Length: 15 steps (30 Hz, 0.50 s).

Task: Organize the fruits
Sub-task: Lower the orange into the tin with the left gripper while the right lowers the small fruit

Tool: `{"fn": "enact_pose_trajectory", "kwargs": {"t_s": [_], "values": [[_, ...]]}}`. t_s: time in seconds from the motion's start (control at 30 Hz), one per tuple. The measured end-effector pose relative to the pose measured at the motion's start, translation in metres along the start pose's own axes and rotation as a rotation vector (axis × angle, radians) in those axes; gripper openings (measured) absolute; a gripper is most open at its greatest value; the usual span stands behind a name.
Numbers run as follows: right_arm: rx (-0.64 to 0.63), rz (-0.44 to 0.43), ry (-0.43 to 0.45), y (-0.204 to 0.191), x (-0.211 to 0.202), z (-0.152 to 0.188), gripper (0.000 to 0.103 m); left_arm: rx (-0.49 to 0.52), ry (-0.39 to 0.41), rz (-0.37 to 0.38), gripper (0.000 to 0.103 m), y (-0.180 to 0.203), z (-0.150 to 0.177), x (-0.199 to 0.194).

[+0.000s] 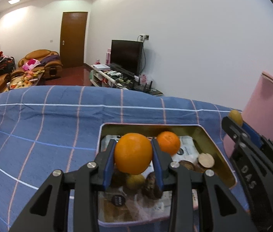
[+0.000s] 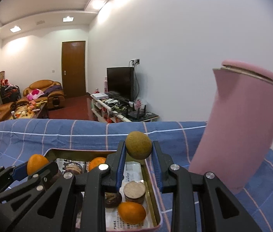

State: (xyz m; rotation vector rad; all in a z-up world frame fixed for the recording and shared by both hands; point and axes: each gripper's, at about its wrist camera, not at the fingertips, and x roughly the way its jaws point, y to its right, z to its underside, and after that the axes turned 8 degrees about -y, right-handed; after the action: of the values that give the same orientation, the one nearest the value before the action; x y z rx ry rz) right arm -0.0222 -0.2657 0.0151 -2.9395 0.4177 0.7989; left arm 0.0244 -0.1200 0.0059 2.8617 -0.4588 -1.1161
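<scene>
L gripper (image 1: 133, 153) clamps a round, firm, smooth-skinned orange (image 1: 133, 152) at its widest pt above the gold rectangular metal tin (image 1: 211, 135) w/ snacks; R gripper (image 2: 138, 148) pinches a small, light, rough brown-green fruit (image 2: 138, 145), prob. slip-prone.

Left wrist view: taken from just behind the left claw (image 1: 133, 152), angled down over the tin tray (image 1: 209, 135) at close range, the room seen beyond. Right wrist view: taken from behind the right claw (image 2: 138, 148), set further right, beside the pink container (image 2: 240, 127). Shared by both: the tray, the blue checked cloth (image 1: 49, 119), the container, the television (image 2: 120, 82), and each other's claw.
</scene>
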Motion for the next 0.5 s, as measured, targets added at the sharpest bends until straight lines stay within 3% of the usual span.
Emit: {"fn": "enact_pose_trajectory", "kwargs": {"t_s": [0.2,0.5], "values": [[0.014,-0.052,-0.021,0.007,0.003,-0.002,0.028,-0.008,-0.027,-0.004,0.037,0.005,-0.003,0.014],[-0.004,-0.04,-0.033,0.009,0.009,-0.003,0.028,0.003,-0.051,-0.006,0.037,0.012,-0.008,0.022]]}}
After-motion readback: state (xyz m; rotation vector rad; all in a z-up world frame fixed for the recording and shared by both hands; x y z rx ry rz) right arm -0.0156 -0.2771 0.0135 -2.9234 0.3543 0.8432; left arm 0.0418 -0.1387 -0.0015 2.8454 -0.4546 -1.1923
